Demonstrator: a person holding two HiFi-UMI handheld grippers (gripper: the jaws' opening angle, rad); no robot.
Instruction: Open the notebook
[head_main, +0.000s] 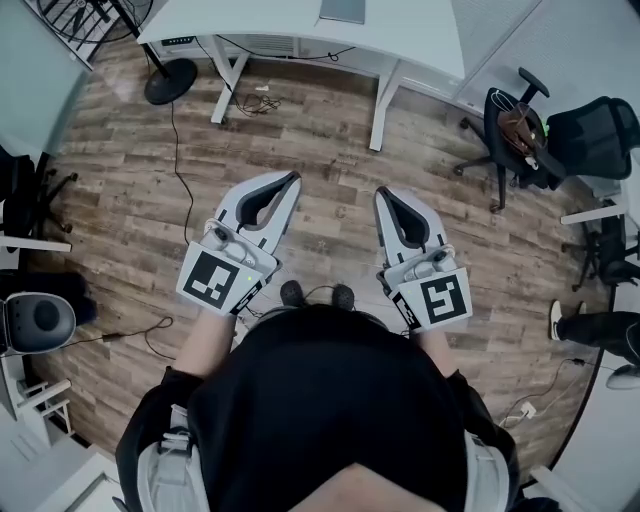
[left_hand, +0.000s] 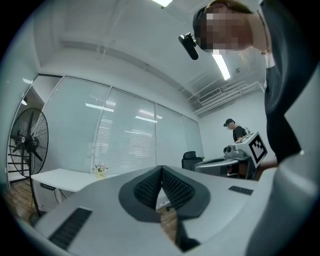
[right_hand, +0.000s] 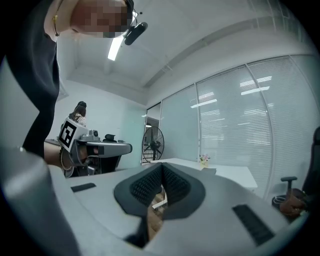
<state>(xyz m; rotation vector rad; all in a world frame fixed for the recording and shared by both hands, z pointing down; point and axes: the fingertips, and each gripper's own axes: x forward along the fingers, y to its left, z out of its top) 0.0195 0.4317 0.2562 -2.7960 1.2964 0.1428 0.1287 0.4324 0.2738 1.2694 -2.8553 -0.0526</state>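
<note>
Left gripper (head_main: 292, 180) and right gripper (head_main: 385, 194), both pressed together on nothing, point level, apparently idle for the approach to the white desk (head_main: 420, 40) well ahead, where a flat grey slab (head_main: 343, 10) (probably the notebook) lies.

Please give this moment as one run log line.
left hand-held gripper: shut, empty | right hand-held gripper: shut, empty | over wood floor | white desk ahead | task: not started

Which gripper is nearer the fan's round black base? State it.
Left. In the head view the left gripper lies down-right of the fan base; the right gripper is farther right.
</note>
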